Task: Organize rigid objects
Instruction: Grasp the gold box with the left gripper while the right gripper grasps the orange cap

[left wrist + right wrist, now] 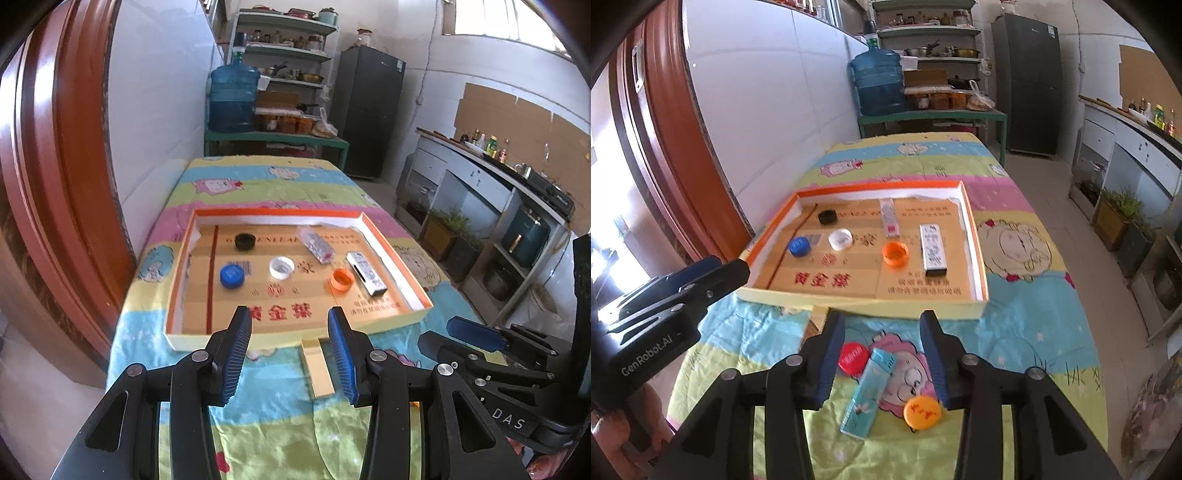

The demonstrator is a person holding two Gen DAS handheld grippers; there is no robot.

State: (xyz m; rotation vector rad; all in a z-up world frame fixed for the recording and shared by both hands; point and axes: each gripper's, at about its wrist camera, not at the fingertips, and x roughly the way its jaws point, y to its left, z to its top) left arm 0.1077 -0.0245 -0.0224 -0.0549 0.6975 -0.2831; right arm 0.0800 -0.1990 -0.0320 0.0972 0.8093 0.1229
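Note:
A shallow orange-rimmed cardboard tray lies on the table. It holds a black cap, a blue cap, a white cap, an orange cap, a clear packet and a white box. My left gripper is open and empty just before the tray's near wall, over a flat yellow box. My right gripper is open and empty above a red cap, a light-blue box and an orange-yellow cap on the cloth.
The table wears a colourful cartoon cloth. A red-brown door frame and white wall stand to the left. A water jug, shelves and a dark fridge stand behind. A kitchen counter runs along the right.

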